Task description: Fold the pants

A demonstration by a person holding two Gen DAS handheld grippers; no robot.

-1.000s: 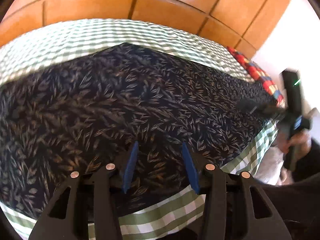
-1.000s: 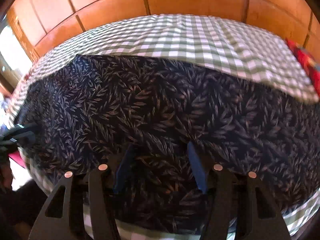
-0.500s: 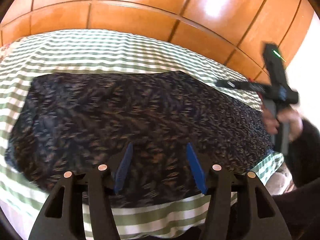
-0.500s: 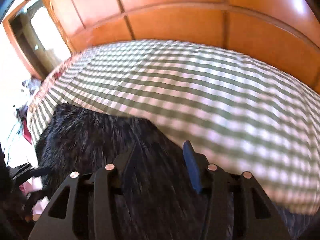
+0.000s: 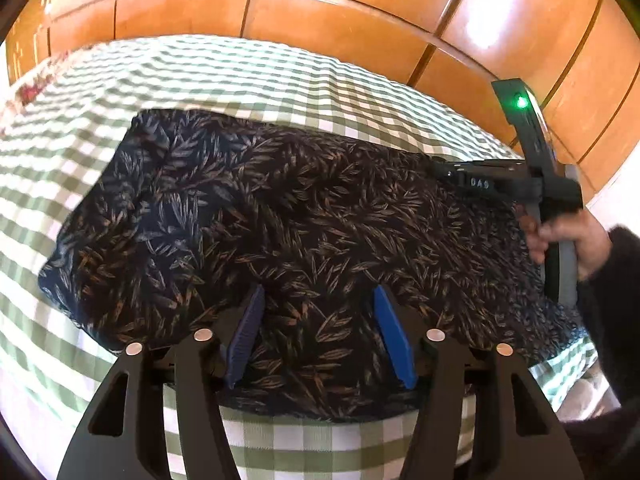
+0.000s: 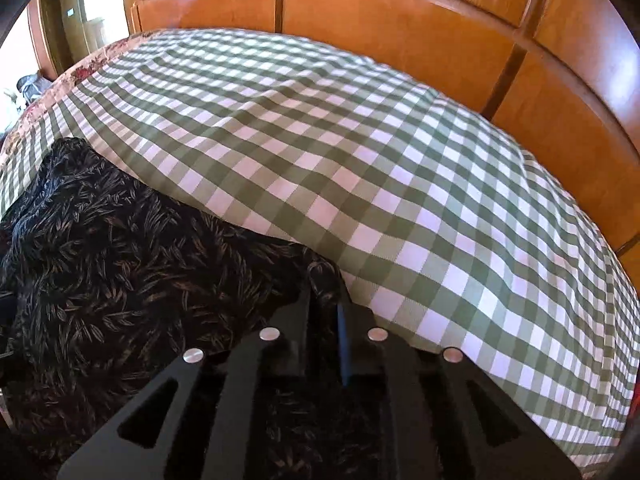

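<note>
Dark navy pants [image 5: 280, 216] with a tan leaf print lie spread across a green-and-white checked bed cover [image 5: 240, 76]. My left gripper [image 5: 318, 332] hovers open over the pants' near edge, blue pads apart, nothing between them. At the pants' far right end in the left wrist view, a hand holds my right gripper [image 5: 444, 170]. In the right wrist view the pants [image 6: 120, 248] fill the lower left, and my right gripper [image 6: 326, 300] is shut on the pants' corner, the fabric pinched between its fingers.
Orange wooden wardrobe panels [image 5: 340, 20] stand behind the bed. A floral cover [image 6: 92, 68] shows at the bed's far left end. Bare checked cover [image 6: 400, 184] stretches to the right of the pants. A dark sleeve [image 5: 616, 280] is at the right edge.
My right gripper swung to the pants' right end and shut on the corner of the fabric. My left gripper pulled back and turned left, still open, so the pants' left end now shows.
</note>
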